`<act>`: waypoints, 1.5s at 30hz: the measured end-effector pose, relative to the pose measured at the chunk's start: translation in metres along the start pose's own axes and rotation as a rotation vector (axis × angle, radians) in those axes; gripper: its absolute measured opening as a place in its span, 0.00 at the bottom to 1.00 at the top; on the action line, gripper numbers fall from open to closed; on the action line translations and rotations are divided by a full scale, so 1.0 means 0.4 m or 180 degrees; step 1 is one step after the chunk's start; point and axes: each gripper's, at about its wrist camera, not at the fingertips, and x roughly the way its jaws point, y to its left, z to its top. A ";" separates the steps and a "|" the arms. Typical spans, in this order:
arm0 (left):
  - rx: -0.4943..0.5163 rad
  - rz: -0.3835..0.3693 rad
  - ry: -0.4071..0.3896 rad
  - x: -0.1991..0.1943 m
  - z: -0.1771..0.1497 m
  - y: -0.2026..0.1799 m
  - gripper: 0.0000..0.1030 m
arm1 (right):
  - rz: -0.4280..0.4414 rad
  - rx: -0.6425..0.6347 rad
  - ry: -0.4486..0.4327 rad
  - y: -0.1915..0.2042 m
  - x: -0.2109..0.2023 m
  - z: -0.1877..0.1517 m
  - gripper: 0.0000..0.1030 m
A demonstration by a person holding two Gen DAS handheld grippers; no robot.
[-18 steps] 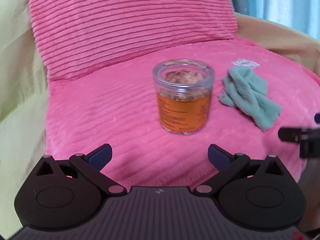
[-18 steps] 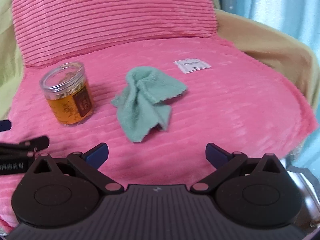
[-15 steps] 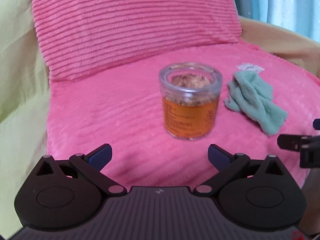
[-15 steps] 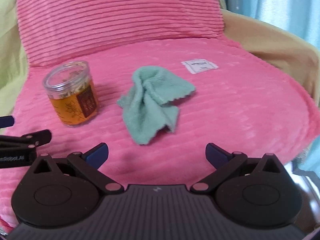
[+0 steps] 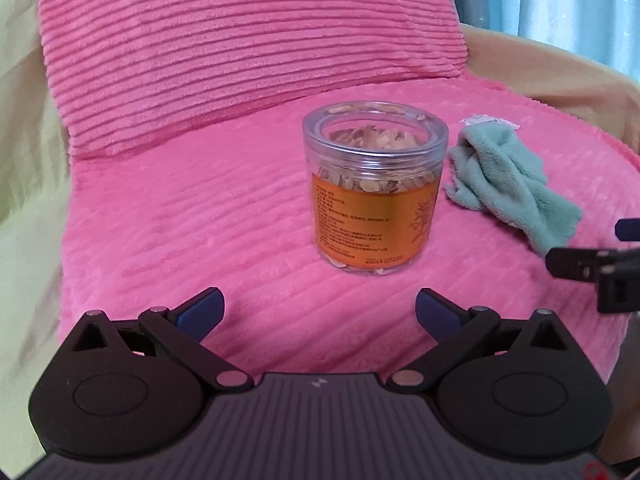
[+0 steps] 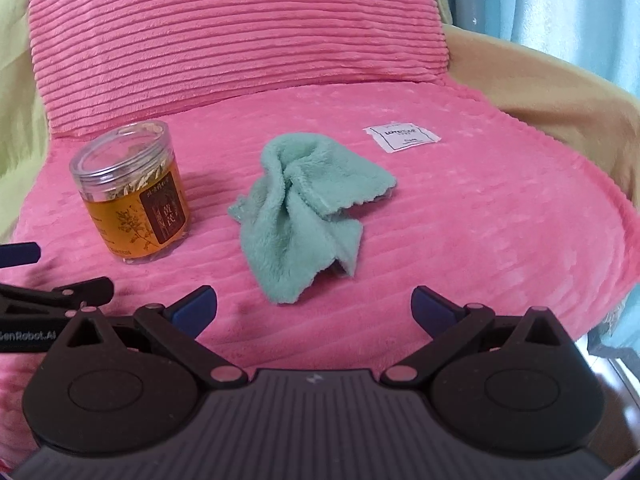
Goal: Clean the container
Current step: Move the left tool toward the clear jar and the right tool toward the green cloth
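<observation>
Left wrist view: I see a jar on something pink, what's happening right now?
A person holds two claws over a pink cushion. The left claw is open and lined up on the clear jar, which stands upright with its lid on and is not yet touched. The right claw is open and faces the crumpled green cloth, which lies beside the jar. Nothing is gripped, so no wiping is under way.

The cushion [image 6: 460, 216] is bright pink with fine ribbed stripes, as is the pillow [image 6: 240, 36] behind. The jar [image 5: 374, 192] is clear with an orange label and a dark brown panel; the cloth [image 6: 308, 216] is pale mint green. A white tag [image 6: 402, 136], blue curtain [image 6: 560, 0].
</observation>
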 end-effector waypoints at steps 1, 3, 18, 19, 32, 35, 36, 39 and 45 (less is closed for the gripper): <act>-0.0002 -0.0013 -0.0002 0.002 0.001 0.000 0.99 | -0.0002 -0.0002 0.0005 -0.002 0.004 0.001 0.99; 0.0015 -0.0003 0.0003 0.009 0.003 -0.005 0.99 | -0.0006 -0.0006 0.0014 -0.006 0.012 0.004 0.99; -0.0029 -0.0130 -0.0076 0.033 0.009 -0.020 0.99 | -0.0041 -0.0019 0.0017 -0.024 0.040 0.002 0.99; -0.0023 -0.0132 -0.0089 0.033 0.008 -0.021 0.99 | -0.0042 -0.0023 0.0028 -0.025 0.043 0.002 0.99; 0.0037 -0.0113 -0.0165 0.029 0.000 -0.028 0.99 | -0.0014 -0.0032 0.0020 -0.024 0.051 0.009 0.99; 0.0046 -0.0107 -0.0183 0.026 -0.003 -0.028 0.99 | -0.0012 -0.0021 0.0022 -0.025 0.052 0.011 0.99; 0.0047 -0.0110 -0.0181 0.026 -0.003 -0.028 0.99 | -0.0011 -0.0017 0.0023 -0.026 0.052 0.011 0.99; 0.0054 -0.0120 -0.0178 0.025 -0.005 -0.029 0.99 | -0.0008 -0.0006 0.0025 -0.027 0.054 0.012 0.99; 0.0064 -0.0132 -0.0168 0.023 0.001 -0.032 0.99 | 0.0025 -0.0011 0.0039 -0.024 0.057 0.014 0.99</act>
